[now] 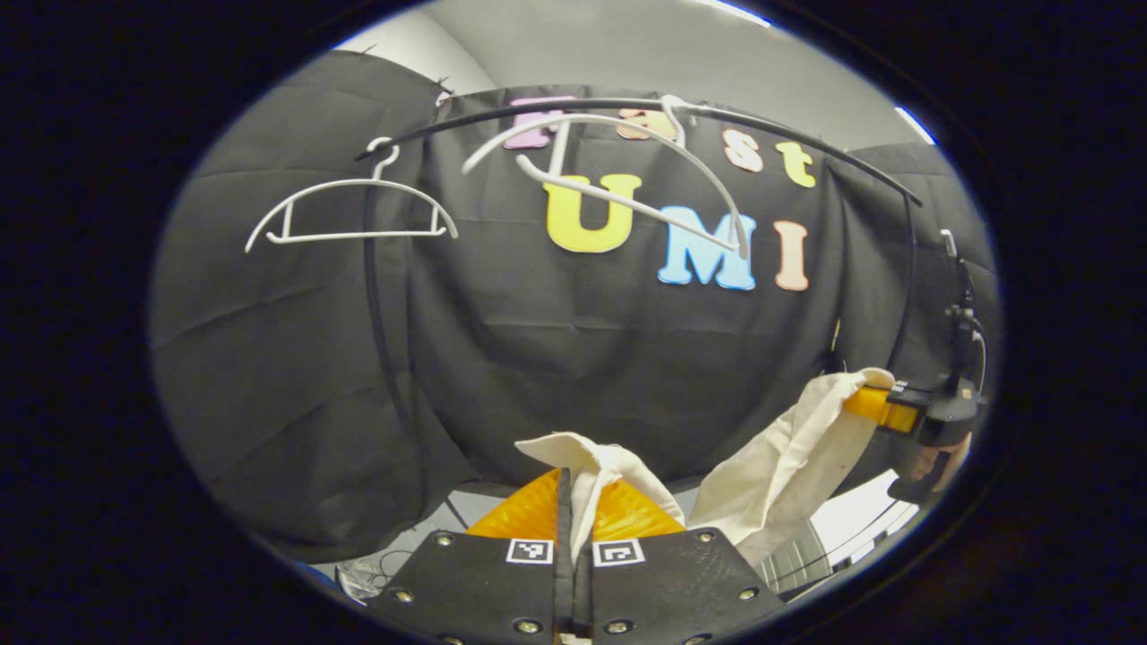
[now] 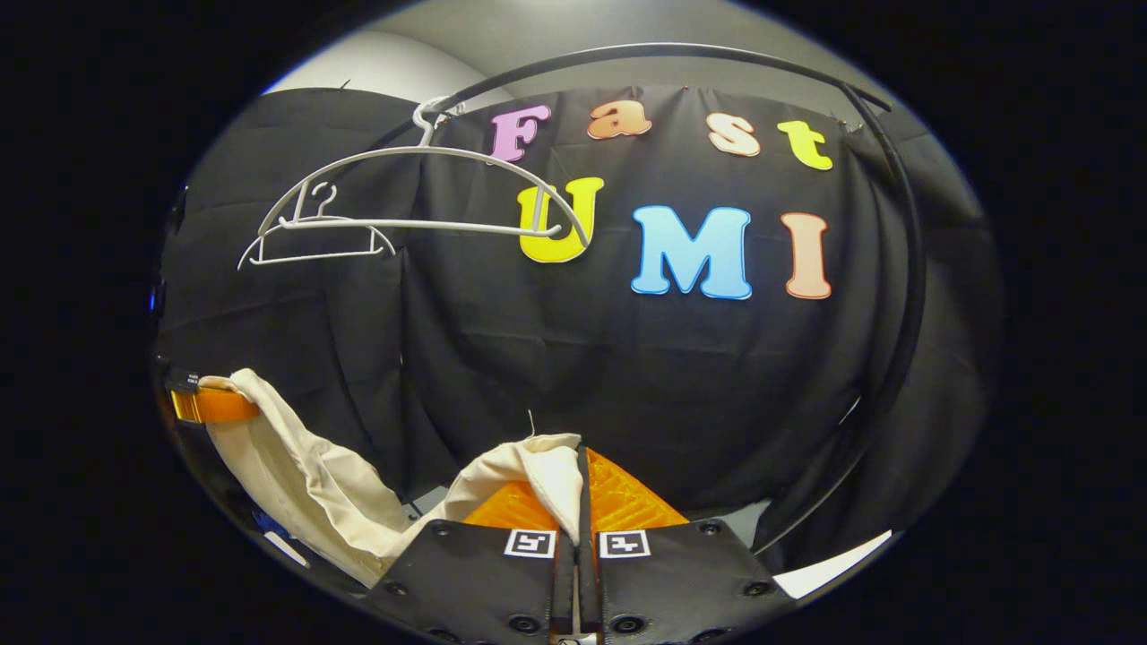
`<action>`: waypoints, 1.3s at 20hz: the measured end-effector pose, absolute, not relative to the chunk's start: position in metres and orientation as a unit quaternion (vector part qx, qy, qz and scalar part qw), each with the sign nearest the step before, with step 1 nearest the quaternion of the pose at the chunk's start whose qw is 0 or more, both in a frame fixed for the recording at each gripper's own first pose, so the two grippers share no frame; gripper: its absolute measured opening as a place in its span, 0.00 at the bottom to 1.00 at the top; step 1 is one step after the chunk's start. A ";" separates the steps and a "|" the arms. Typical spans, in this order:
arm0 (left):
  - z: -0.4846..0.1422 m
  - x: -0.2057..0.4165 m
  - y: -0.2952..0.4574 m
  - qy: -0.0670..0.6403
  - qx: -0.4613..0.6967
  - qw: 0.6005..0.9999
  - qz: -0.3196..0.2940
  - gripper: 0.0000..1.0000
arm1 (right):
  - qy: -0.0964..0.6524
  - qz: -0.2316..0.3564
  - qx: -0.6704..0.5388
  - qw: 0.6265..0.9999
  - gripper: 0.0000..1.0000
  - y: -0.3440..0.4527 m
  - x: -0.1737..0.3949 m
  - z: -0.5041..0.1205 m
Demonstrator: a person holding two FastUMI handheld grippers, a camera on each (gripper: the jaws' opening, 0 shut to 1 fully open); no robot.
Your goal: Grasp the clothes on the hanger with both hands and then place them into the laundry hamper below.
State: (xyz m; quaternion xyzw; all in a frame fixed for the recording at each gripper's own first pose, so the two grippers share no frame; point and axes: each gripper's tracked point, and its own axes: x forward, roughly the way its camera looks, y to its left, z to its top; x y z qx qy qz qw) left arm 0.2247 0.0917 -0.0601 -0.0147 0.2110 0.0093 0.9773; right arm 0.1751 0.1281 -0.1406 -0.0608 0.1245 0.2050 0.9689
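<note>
left gripper (image 1: 573, 502) has its fingers pressed together on a fold of the cream garment (image 1: 789, 457). right gripper (image 2: 581, 488) is likewise closed on the garment, and a hand (image 1: 936, 461) holds it.

We see the cream cloth garment (image 1: 789, 466) off its hanger, hanging slack as a crumpled span between two pinched ends. In the left gripper view one bunched corner rises at bottom centre and the rest drapes toward the lower right. Above, the nearer white hanger (image 1: 618, 170) swings tilted and bare on the black rail (image 1: 806, 143); a second white hanger (image 1: 354, 210) hangs level, further left.
</note>
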 end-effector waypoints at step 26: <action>-0.214 0.215 0.055 0.332 0.057 0.938 -0.076 0.01 | 0.332 0.128 -0.037 0.934 0.04 0.105 0.099 -0.300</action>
